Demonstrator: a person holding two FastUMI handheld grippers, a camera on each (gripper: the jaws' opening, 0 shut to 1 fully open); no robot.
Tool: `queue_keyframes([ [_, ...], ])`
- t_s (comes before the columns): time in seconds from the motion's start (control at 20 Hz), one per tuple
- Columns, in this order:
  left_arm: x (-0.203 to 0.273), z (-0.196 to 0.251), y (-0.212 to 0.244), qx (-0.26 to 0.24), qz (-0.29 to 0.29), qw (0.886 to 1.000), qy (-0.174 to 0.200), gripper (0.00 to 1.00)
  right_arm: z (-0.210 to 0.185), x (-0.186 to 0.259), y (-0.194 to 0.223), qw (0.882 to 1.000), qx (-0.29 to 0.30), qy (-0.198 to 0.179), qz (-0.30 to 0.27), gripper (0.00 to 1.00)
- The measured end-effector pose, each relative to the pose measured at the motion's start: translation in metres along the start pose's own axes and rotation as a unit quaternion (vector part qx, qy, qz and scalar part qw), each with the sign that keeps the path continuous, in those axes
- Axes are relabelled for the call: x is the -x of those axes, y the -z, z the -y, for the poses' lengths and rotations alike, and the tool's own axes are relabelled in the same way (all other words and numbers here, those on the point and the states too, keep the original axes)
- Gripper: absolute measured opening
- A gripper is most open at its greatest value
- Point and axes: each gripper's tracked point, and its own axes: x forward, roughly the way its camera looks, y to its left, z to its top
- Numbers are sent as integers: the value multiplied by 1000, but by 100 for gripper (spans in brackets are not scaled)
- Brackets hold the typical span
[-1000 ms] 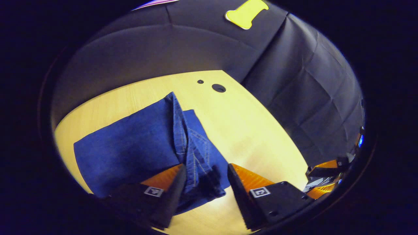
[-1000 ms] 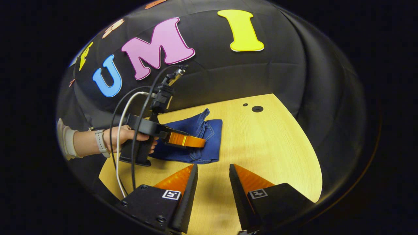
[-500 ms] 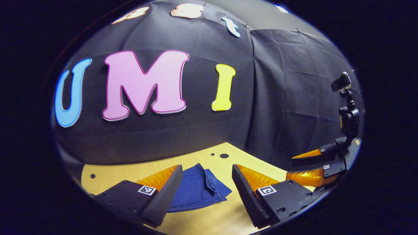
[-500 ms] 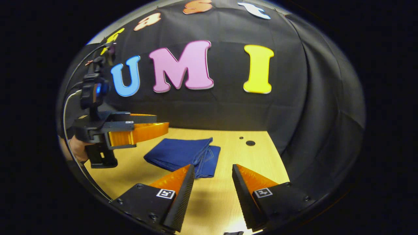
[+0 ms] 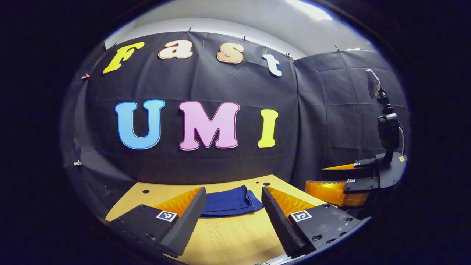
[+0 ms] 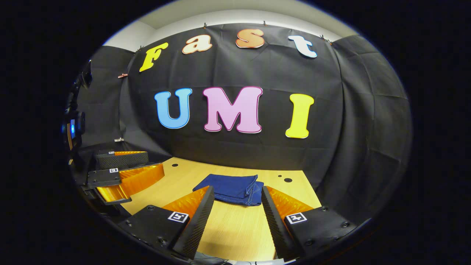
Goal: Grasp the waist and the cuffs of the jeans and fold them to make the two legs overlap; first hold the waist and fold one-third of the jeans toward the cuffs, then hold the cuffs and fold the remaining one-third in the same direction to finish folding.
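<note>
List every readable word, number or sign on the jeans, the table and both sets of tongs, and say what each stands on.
No readable text on any of them.
jeans: no tag or writing shows on the folded cloth.
table: plain wood, no marks to read.
left tongs: a square black-and-white marker on each finger, a pattern, not words.
right tongs: the same kind of markers, not words.

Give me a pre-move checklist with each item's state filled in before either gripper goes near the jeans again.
1. Jeans folded into a compact stack: ok.
2. Jeans lie fully on the table: ok.
3. Left gripper open, holding nothing: ok.
4. Right gripper open, holding nothing: ok.
5. Both grippers clear of the fabric: ok.
6. Layers evenly aligned underneath: cannot tell.
</note>
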Motion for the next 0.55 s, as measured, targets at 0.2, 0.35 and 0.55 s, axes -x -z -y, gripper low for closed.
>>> queue_keyframes([
  [0.2,23,-4,-6,-15,4,1000,-16,95,4,15,-14,1000,-7,6,26,80],
  [0.35,23,-12,-15,-10,0,999,-38,94,21,16,-31,999,3,17,41,80],
  [0.55,13,-1,-28,15,11,999,-37,93,37,25,-46,998,21,20,61,82],
])
